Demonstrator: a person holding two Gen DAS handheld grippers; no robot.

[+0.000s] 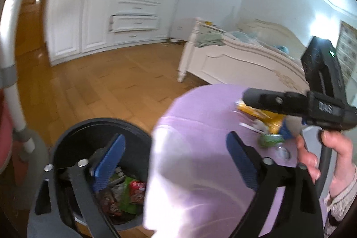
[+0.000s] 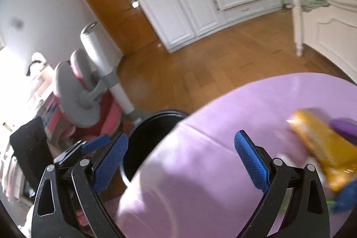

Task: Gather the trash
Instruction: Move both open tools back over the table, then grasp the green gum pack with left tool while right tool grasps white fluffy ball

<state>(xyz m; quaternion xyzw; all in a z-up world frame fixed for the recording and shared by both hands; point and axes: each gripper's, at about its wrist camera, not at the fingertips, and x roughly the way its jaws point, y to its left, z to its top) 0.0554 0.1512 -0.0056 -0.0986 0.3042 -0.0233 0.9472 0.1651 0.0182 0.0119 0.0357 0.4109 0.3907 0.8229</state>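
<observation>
Lilac cloth, smooth and faintly creased, covers the round desk [image 1: 200,126], and glare washes out its near edge. Both views are smeared by motion. On the desk's far right lies a loose heap of trash: a crinkled yellow snack bag [image 2: 321,148], a blue wrapper [image 1: 286,131] under it, a green wrapper [image 1: 268,140] and a flat white plastic utensil [image 1: 250,127]. Beside the desk's left edge, on the herringbone wood floor [image 1: 100,81], stands a round black waste bin [image 1: 67,137] whose glossy wall rings a bed of green, red and brown wrappers [image 1: 125,191]. The left tool [image 1: 176,162] hangs with its ribbed blue pads set wide and nothing between them, one pad over the bin's mouth, the other over the cloth. The right tool [image 2: 180,162] is likewise spread wide and empty above the desk's edge; in the left view its matte black body is gripped by a hand [image 1: 330,155] over the trash heap.
</observation>
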